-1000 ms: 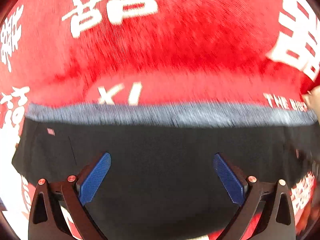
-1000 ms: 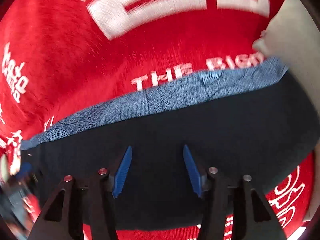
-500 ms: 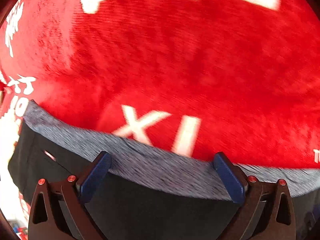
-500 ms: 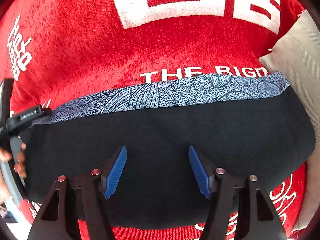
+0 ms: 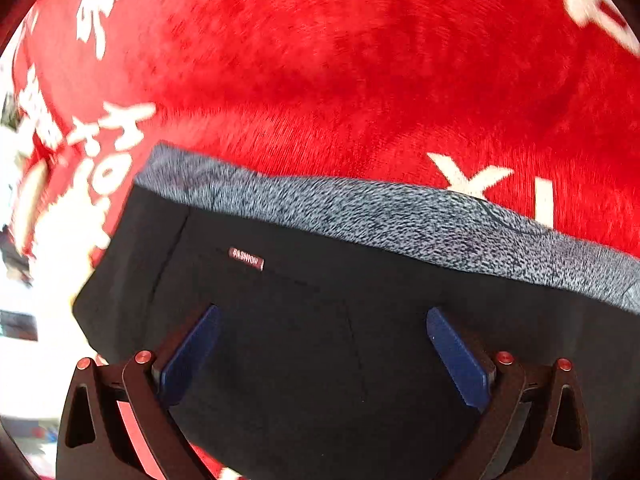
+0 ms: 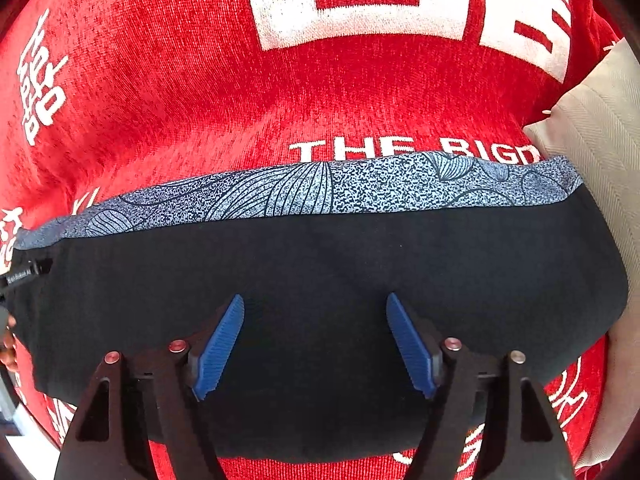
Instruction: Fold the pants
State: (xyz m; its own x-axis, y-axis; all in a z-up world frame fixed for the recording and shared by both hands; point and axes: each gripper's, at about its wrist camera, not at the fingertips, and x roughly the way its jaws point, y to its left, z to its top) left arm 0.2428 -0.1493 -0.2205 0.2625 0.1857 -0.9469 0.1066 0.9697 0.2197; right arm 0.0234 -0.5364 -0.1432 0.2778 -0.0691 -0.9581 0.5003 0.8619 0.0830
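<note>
The pants (image 6: 320,272) are black with a grey-blue patterned band (image 6: 328,190) along their far edge, and they lie folded flat on a red blanket (image 6: 180,92). My right gripper (image 6: 316,340) hovers over the black cloth; its jaws are opening and nothing is between its blue pads (image 6: 218,346). In the left wrist view the pants (image 5: 320,340) show their left end with a small label (image 5: 246,258). Above that end my left gripper (image 5: 320,354) stands open, its pads wide apart and gripping nothing.
The red blanket (image 5: 340,80) with white lettering covers the surface on all sides. A beige cushion (image 6: 600,140) lies against the right end of the pants. Beyond the blanket's left edge the view is bright and blurred (image 5: 24,340). A person's fingers (image 6: 8,350) show at the far left.
My left gripper swept forward over the band, then came back down over the left end of the pants near the label. My right gripper's jaws have spread wider while it stayed in place.
</note>
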